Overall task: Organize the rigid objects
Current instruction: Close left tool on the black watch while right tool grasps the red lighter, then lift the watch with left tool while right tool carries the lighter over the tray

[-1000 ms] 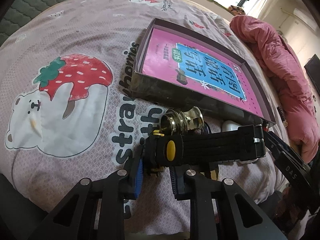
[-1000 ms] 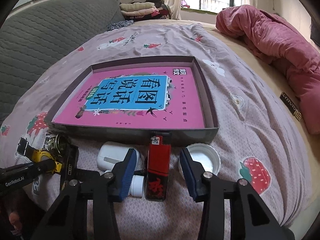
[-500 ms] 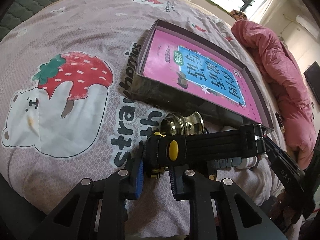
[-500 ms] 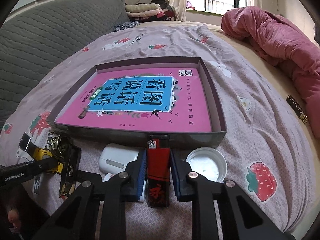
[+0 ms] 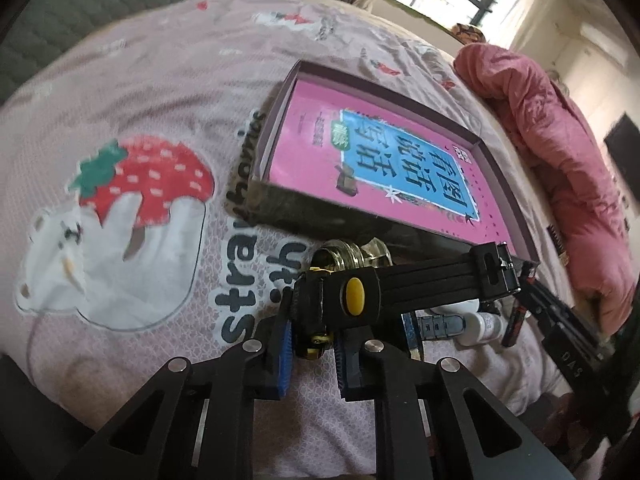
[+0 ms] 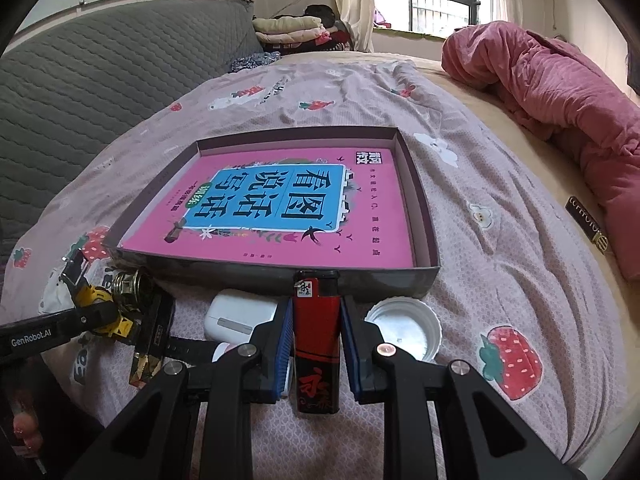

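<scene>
The red lighter [image 6: 315, 340] sits clamped between the blue pads of my right gripper [image 6: 314, 344], lying lengthwise on the bed just in front of the near wall of the shallow box [image 6: 424, 224], its black cap end almost touching that wall. To do this well I judge I should lift straight up until the lighter's underside clears the wall, then carry it forward and set it flat on the pink book [image 6: 272, 208] inside, well in from the edge.

My left gripper [image 5: 312, 332] is closed on the black-and-yellow watch [image 5: 352, 296], whose strap juts out to the right; whether the watch is already off the bed I cannot tell, as that view is blurred. It needs the same clear lift, minding the brass knob [image 5: 348, 252] just beyond it. The white earbud case [image 6: 240, 316] and white lid [image 6: 404, 328] flank the lighter, so I should avoid any sideways sweep.
</scene>
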Demonstrator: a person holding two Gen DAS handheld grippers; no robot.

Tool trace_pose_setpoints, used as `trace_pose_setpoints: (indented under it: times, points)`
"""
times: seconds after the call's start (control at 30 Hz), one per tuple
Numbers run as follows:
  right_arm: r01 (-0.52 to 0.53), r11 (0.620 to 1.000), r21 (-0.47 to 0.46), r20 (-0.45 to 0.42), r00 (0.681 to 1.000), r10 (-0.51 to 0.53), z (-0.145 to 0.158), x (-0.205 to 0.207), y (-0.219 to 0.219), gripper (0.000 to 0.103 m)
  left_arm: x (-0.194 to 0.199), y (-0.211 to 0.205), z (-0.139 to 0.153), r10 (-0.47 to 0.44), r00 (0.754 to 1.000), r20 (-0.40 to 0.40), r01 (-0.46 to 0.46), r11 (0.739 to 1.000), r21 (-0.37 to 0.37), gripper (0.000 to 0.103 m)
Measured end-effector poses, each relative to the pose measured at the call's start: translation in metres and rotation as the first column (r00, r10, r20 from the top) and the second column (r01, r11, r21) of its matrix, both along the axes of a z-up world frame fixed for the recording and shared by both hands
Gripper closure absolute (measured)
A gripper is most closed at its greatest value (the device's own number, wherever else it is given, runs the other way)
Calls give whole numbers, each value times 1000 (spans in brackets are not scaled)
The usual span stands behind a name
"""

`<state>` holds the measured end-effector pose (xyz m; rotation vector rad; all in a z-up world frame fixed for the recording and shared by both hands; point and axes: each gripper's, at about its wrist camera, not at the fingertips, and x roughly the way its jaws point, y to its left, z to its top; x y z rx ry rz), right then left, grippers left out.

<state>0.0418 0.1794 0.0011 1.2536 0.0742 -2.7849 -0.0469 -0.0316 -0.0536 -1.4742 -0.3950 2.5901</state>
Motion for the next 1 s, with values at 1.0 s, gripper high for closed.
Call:
trace_pose_setpoints:
  times: [1.0]
  points:
    - [-31,998,-47,-80,996,27,22,16,5,79,26,13,61,-79,979,-186,47,985,-166,86]
